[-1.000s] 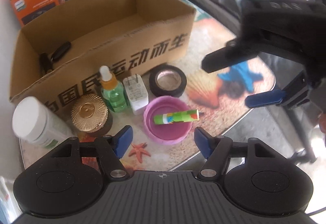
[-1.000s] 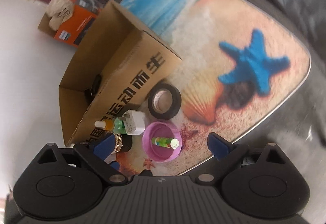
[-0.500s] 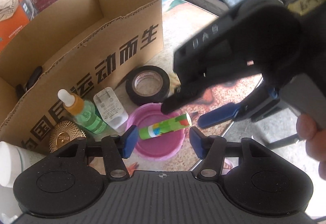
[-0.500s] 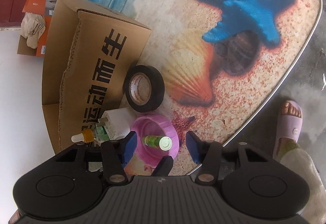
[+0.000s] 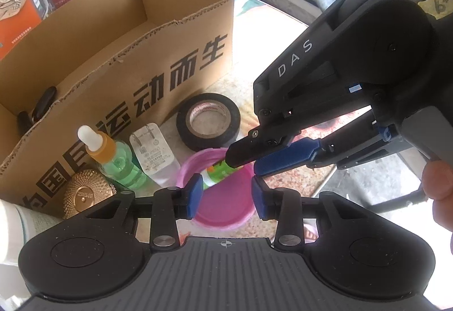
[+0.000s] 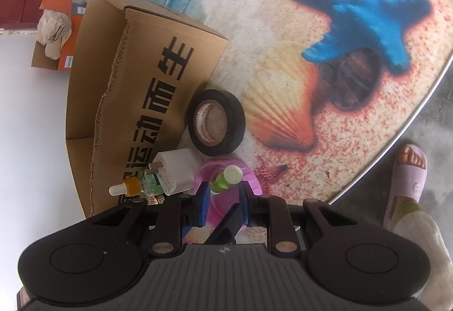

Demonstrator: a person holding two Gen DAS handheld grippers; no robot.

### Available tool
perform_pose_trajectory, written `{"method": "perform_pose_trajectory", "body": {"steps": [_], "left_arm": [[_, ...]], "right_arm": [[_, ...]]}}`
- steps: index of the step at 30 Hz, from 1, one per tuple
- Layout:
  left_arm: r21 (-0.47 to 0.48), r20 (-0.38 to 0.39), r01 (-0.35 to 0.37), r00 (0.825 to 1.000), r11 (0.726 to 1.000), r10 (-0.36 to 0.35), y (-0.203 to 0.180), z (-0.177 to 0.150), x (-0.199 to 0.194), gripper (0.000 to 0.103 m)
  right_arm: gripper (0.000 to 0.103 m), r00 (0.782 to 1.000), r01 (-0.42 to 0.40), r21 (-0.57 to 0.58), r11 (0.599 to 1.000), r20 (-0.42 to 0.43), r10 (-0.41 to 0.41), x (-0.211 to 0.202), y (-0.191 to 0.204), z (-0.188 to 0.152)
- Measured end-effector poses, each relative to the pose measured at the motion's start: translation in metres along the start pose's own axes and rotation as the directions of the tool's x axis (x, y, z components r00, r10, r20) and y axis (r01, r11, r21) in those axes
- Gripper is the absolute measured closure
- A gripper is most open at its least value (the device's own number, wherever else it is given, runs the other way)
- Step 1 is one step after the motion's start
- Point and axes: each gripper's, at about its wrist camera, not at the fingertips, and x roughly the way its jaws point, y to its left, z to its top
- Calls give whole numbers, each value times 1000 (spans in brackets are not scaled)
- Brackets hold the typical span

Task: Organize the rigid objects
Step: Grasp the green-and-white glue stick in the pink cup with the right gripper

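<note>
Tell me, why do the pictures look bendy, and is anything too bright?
Left wrist view: the fisheye lens bows the cardboard box, and daylight whitens the top edge. Right wrist view: the table rim curves, and the floor at left is washed out white.

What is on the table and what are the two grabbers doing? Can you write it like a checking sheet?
Surface: round table with a beach print, blue starfish and shell.
Job's things: open cardboard box holding dark items; pink lid with a green glue stick in it; black tape roll; white charger plug; green dropper bottle; gold lid; white jar.
Clutter: nothing seen.
Grippers: right gripper jaws closing around the glue stick; left gripper jaws closing over the pink lid, not touching it.
Cables: nothing seen.
Surroundings: orange box on the floor; a foot in a slipper.
</note>
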Motion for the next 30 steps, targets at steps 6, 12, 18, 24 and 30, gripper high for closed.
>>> {"method": "perform_pose_trajectory", "body": {"steps": [6,12,18,24,30], "left_arm": [[7,12,-14,1000,1000,14,1,5,-1,65],[47,-13,-22,1000,999,23,-5,11,11,69],[47,-21,-29,999,998,30,-11,11,13,72],[53,-37,-20,999,998,22,-6,11,22,75],[43,-28,-18,999,999,20,-7,8,24,83]], "right_arm": [[79,1000,14,-3,1000,16,-14,0,-1,4],[79,999,28,-1,1000,24,-28,4,-4,13],[79,1000,26,-13,1000,17,-25,9,-1,16],[79,999,37,-31,999,31,-36,15,0,20],[79,998,38,-59,998,44,-35,18,6,22]]}}
